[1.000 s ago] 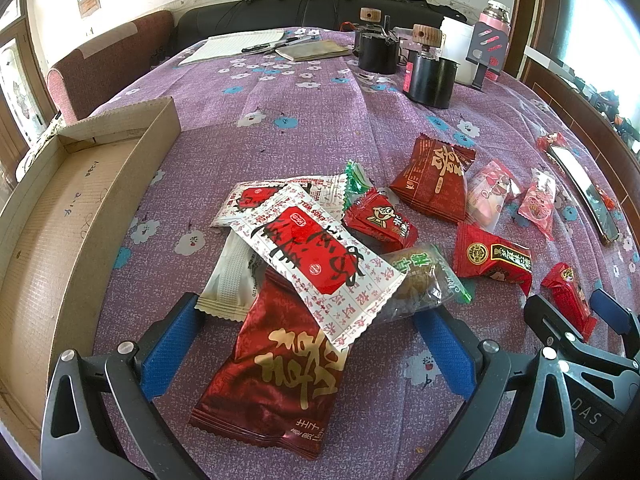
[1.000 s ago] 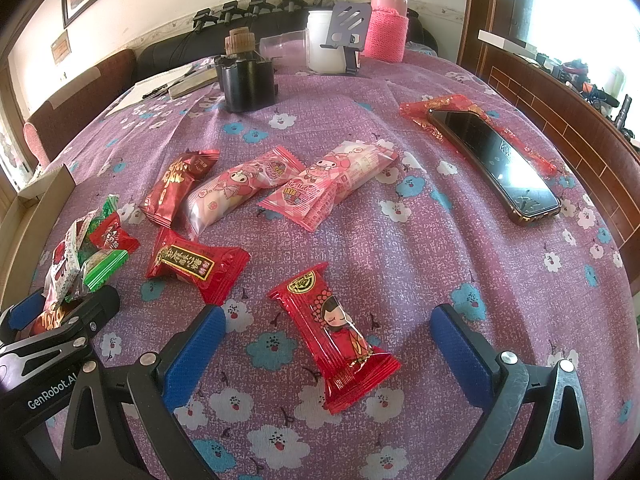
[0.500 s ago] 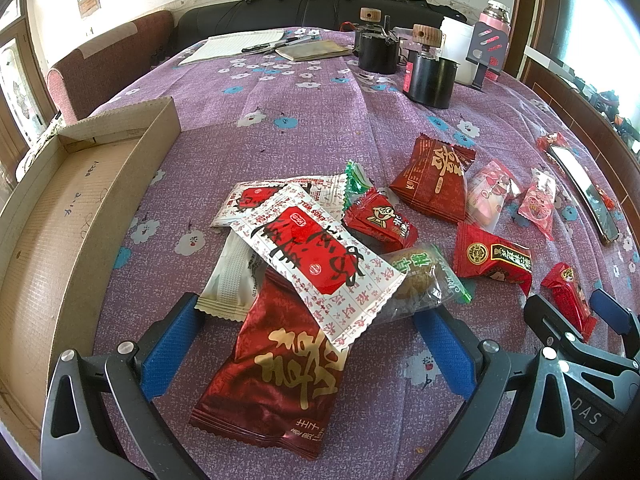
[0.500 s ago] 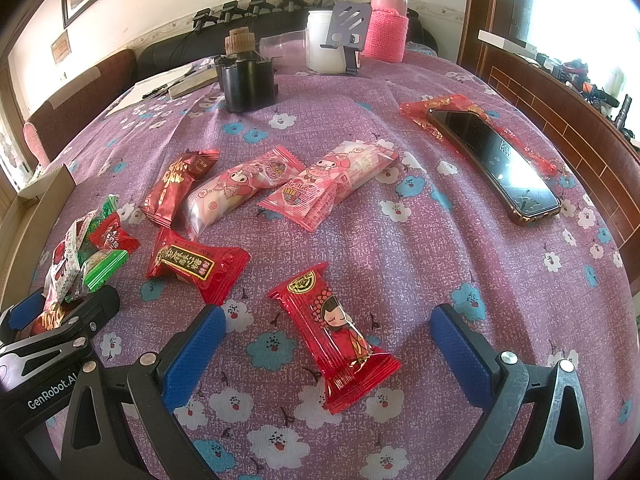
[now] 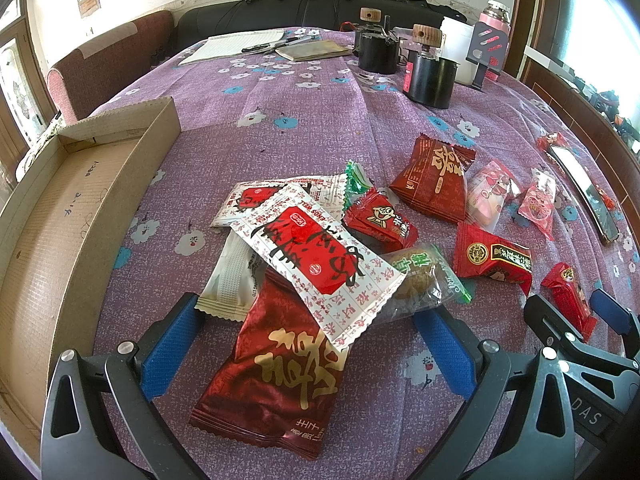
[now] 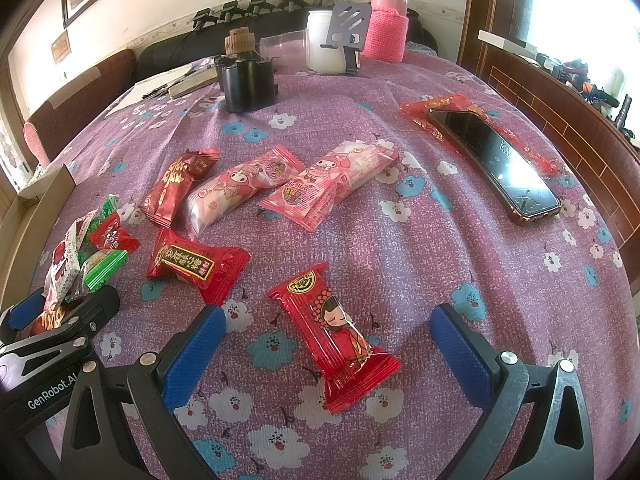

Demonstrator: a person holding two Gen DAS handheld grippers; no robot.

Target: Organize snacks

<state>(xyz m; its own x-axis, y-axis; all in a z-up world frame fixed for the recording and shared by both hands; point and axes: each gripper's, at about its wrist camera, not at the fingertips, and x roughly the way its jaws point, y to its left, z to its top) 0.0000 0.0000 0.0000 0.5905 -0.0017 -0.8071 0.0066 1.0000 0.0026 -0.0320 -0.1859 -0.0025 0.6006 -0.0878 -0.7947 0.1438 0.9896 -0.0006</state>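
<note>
A heap of snack packets lies on the purple flowered cloth. In the left wrist view my left gripper [image 5: 308, 336] stands open around a dark red packet with gold script [image 5: 280, 368]; a white-and-red packet [image 5: 316, 256] lies across its top. My right gripper [image 6: 326, 340] is open, its blue pads either side of a red packet with a cartoon figure [image 6: 336, 336]. Further off lie a red candy packet [image 6: 196, 266], two pink packets [image 6: 240, 188] [image 6: 336, 184] and another dark red one [image 6: 172, 188]. A cardboard box [image 5: 76, 216] sits open at the left.
A phone [image 6: 496, 160] lies on a red wrapper at the right. At the far side stand black canisters [image 5: 432, 76], a white jar [image 6: 326, 42], a pink flask [image 6: 386, 20] and a notebook with pens [image 5: 236, 46]. A wooden ledge borders the right edge.
</note>
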